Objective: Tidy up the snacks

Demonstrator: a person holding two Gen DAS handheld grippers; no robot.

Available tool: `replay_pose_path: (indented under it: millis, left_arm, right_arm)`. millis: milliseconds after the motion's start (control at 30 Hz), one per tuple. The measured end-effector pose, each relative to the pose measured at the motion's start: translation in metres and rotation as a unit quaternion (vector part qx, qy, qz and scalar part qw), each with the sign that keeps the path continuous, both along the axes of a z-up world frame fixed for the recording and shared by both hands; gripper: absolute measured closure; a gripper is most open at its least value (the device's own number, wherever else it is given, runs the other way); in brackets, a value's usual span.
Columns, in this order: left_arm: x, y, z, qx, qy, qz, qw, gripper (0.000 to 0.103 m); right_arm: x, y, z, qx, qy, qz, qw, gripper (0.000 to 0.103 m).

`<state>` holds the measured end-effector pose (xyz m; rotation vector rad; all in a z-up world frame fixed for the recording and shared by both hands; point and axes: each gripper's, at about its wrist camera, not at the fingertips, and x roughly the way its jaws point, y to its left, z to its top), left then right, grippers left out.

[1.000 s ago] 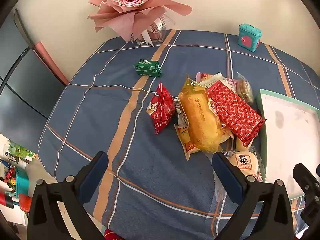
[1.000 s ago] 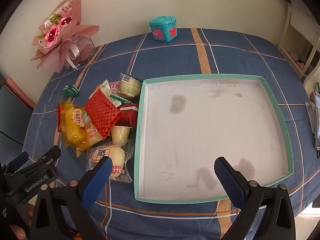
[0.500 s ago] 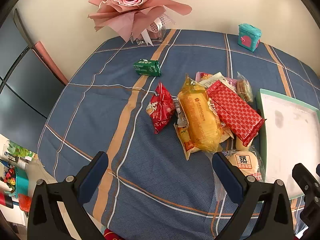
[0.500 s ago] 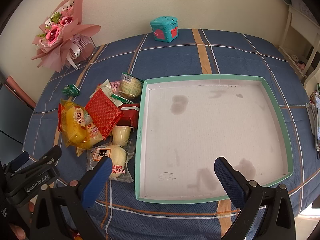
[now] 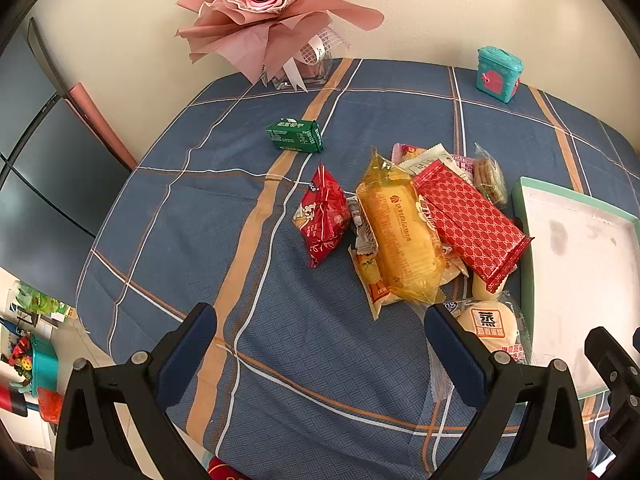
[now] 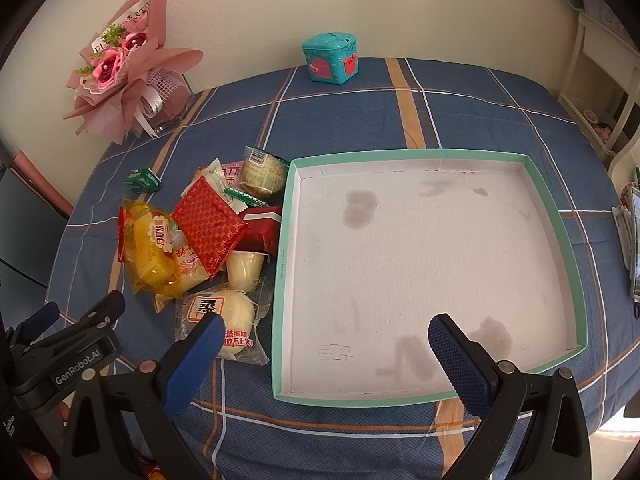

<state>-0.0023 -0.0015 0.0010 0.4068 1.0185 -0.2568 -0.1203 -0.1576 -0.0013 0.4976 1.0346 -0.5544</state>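
A worktop (image 6: 460,112) covered in a blue plaid cloth holds a heap of wrapped snacks beside a shallow white tray (image 6: 556,216) with a mint-green rim. The tray has nothing in it. The heap lies just left of the tray: a yellow cake packet (image 5: 400,236), a flat red patterned packet (image 5: 470,220) lying across it, a small red pouch (image 5: 322,216) just to the heap's left, a pale cup (image 6: 244,270), and a round bun in clear wrap (image 6: 224,320) nearest the viewer. A small green box (image 5: 296,136) sits apart, farther back.

The left gripper (image 5: 320,344) hovers above bare cloth in front of the heap, jaws spread wide and holding nothing. The right gripper (image 6: 322,354) hovers over the tray's near-left corner, jaws likewise spread and holding nothing.

The snacks look light, with slippery, crinkly film. The bun and cake are probably soft and easily crushed, so a gentle pinch on a sealed wrapper edge seems safest.
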Motion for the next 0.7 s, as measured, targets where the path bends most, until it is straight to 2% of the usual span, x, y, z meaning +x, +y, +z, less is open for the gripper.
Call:
replay_pose_path:
  millis: [700]
  left_arm:
    - [-0.0014, 0.0026, -0.0024, 0.0, 0.003, 0.001, 1.0, 0.0]
  right_arm:
    - [0.001, 0.002, -0.001, -0.001, 0.0, 0.001, 1.0, 0.0]
